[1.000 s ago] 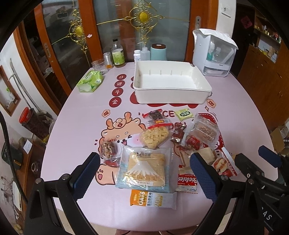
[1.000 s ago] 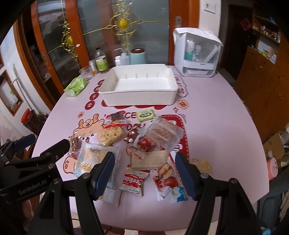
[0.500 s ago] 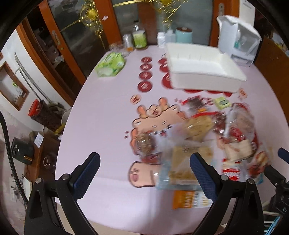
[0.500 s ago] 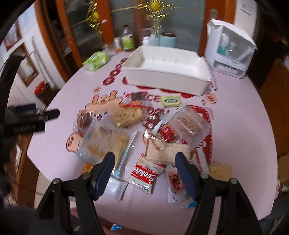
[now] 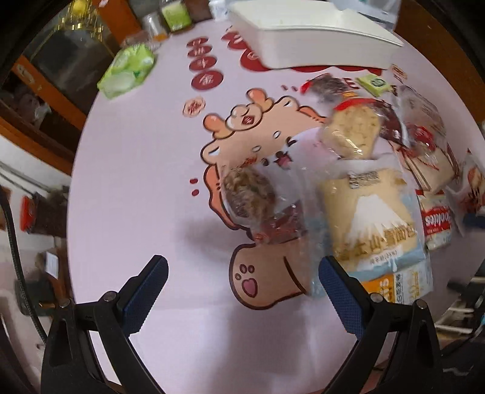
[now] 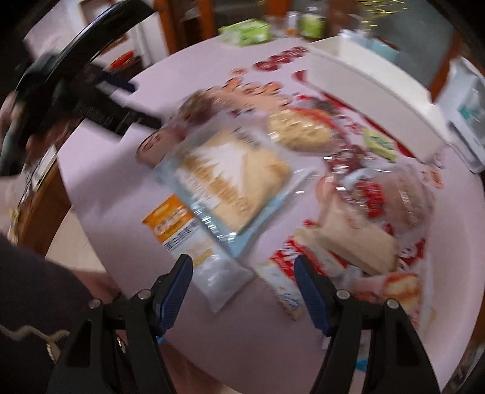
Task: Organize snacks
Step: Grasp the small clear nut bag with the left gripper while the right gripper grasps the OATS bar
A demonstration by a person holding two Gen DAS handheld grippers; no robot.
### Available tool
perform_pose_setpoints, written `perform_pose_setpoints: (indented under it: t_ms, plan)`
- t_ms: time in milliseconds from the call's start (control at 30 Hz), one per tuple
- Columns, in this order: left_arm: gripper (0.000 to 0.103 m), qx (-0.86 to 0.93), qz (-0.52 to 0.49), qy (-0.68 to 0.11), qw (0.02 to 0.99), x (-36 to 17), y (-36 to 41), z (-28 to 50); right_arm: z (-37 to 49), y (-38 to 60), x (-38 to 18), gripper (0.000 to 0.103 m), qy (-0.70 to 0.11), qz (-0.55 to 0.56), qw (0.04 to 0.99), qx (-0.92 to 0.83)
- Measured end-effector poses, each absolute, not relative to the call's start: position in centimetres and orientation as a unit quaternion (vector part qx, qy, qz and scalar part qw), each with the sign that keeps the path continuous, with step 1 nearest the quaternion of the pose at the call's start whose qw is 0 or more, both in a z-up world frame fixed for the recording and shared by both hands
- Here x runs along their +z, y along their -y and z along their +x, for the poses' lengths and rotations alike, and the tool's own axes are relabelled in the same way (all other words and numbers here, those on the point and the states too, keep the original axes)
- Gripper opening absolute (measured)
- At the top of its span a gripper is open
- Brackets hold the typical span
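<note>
A pile of snack packets lies on the pink round table (image 5: 136, 157). The big Mount Fuji cracker bag (image 5: 369, 218) sits at the front, also in the right wrist view (image 6: 230, 178). A clear nut-bar packet (image 5: 248, 194) lies left of it. An orange-and-white packet (image 6: 188, 236) and a red cookies packet (image 5: 436, 221) lie near the front edge. The white tray (image 5: 303, 36) stands at the back, also in the right wrist view (image 6: 369, 88). My left gripper (image 5: 242, 272) is open and empty, low over the table just before the nut-bar packet. My right gripper (image 6: 242, 272) is open and empty above the orange packet.
A green tissue pack (image 5: 127, 69) lies at the back left, with bottles (image 5: 175, 15) behind it. A white dispenser (image 6: 466, 103) stands right of the tray. The left gripper's arm (image 6: 91, 97) shows at the left of the right wrist view. Both views are motion-blurred.
Both grippers have dropped lower and closer to the snack pile. The left one has swung left and down toward the nut-bar packet; the right one has tilted toward the front packets. Both stay open.
</note>
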State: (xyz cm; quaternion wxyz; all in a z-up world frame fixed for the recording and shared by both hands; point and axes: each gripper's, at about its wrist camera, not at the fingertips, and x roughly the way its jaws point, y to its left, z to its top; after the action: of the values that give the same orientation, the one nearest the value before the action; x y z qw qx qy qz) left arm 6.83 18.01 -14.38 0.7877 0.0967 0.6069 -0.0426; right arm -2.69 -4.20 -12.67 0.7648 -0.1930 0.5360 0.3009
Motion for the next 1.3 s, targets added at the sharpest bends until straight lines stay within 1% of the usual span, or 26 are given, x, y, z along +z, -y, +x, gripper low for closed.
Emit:
perform_pose_setpoints:
  t_ms: [133, 367, 533, 700, 767, 800, 833, 900, 967, 1000, 1033, 1100, 1200, 1300]
  plan:
    - [0.099, -0.038, 0.034, -0.623, 0.78, -15.1, -20.2, 8.6, -2.8, 2.2, -14.8, 0.07, -0.551, -0.218, 0.738, 0.324]
    - [0.099, -0.012, -0.035, -0.647, 0.762, -16.9, -22.6, 11.1, -3.0, -0.2, -17.4, 0.07, -0.573, -0.253, 0.699, 0.347]
    - [0.099, 0.015, -0.059, -0.656, 0.752, -18.3, -22.7, 12.9, -3.6, -0.9, -18.1, 0.07, -0.572, -0.273, 0.686, 0.356]
    - [0.099, 0.034, -0.059, -0.664, 0.745, -19.3, -21.8, 14.7, -4.1, -0.7, -18.4, 0.07, -0.572, -0.278, 0.68, 0.364]
    - [0.092, 0.037, -0.058, -0.668, 0.741, -19.6, -21.3, 15.2, -4.2, -0.6, -18.4, 0.07, -0.572, -0.28, 0.68, 0.364]
    - [0.085, 0.034, -0.06, -0.671, 0.738, -19.8, -21.1, 15.3, -4.3, -0.5, -18.4, 0.07, -0.57, -0.282, 0.679, 0.366]
    - [0.081, 0.029, -0.068, -0.675, 0.734, -20.0, -20.9, 15.4, -4.3, -0.6, -18.4, 0.07, -0.568, -0.284, 0.679, 0.369]
    - [0.078, 0.024, -0.076, -0.68, 0.729, -20.3, -20.5, 15.8, -4.9, -1.3, -18.4, 0.069, -0.558, -0.297, 0.68, 0.373]
    - [0.072, 0.019, -0.076, -0.683, 0.727, -20.6, -20.0, 15.9, -5.6, -2.3, -18.5, 0.061, -0.544, -0.312, 0.678, 0.382]
    - [0.062, 0.011, -0.079, -0.682, 0.727, -20.6, -19.7, 15.8, -5.8, -2.5, -18.4, 0.048, -0.541, -0.314, 0.676, 0.389]
    - [0.049, 0.0, -0.084, -0.683, 0.726, -20.4, -19.4, 15.5, -6.3, -2.6, -18.3, 0.043, -0.538, -0.318, 0.675, 0.394]
    - [0.037, -0.015, -0.094, -0.685, 0.722, -20.5, -18.7, 15.2, -6.5, -2.7, -18.2, 0.042, -0.537, -0.325, 0.675, 0.388]
    - [0.034, -0.019, -0.101, -0.684, 0.723, -20.6, -18.5, 15.0, -6.9, -2.5, -17.8, 0.041, -0.528, -0.326, 0.684, 0.383]
    - [0.033, -0.016, -0.095, -0.682, 0.725, -20.3, -19.6, 14.0, -7.1, -1.7, -15.8, 0.04, -0.516, -0.314, 0.699, 0.383]
